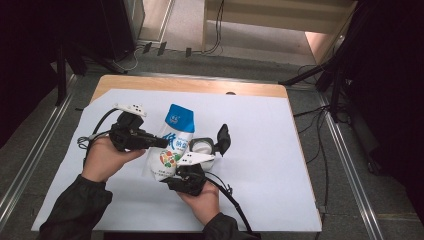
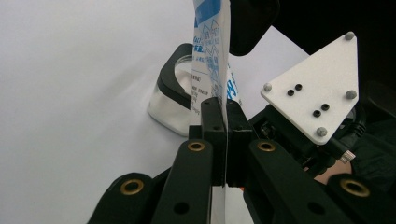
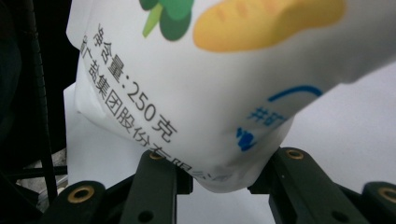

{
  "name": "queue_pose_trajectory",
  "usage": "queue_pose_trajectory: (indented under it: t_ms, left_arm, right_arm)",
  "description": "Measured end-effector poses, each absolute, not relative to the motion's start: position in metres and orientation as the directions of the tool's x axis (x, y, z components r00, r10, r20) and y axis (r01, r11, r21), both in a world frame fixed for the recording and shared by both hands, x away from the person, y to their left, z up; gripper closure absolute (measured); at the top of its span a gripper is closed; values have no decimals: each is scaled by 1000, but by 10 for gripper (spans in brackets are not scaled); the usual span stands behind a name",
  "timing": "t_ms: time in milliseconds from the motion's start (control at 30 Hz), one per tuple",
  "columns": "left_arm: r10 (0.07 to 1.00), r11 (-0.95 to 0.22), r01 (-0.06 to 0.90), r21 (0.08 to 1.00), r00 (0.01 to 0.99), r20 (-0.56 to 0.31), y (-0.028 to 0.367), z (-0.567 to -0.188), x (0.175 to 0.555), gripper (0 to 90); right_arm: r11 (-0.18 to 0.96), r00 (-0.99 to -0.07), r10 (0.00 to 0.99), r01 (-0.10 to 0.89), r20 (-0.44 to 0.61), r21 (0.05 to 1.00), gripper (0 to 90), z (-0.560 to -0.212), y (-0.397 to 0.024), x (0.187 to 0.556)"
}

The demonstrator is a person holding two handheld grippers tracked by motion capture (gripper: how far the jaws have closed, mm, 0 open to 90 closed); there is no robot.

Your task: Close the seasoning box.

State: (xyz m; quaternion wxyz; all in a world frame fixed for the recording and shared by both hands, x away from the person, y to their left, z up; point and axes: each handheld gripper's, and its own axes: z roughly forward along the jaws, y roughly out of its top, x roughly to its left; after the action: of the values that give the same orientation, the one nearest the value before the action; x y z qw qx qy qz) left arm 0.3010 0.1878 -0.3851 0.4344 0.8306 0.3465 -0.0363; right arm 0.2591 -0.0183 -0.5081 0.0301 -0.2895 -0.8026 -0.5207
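Two grippers hold one pouch over the white sheet.

The left gripper pinches the pouch's thin side edge, jaws fully closed; the right gripper clamps its fat bottom end, jaws partly apart. A lidded glass jar sits just beside.

My right gripper view cuts the pouch off at the top and right edges; its lowest print line blurs out. My left gripper view shows the glass jar partly behind the pouch's edge. High view: pouch lettering too small to read.
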Motion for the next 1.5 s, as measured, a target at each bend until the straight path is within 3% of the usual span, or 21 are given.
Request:
queue_pose_trajectory:
  t_ms: [1500]
  left_arm:
    - [494, -423, 535, 731, 813, -309, 186, -374, 294, 900]
  right_arm:
    - [221, -786, 486, 533, 381, 817, 703, -506, -25, 266]
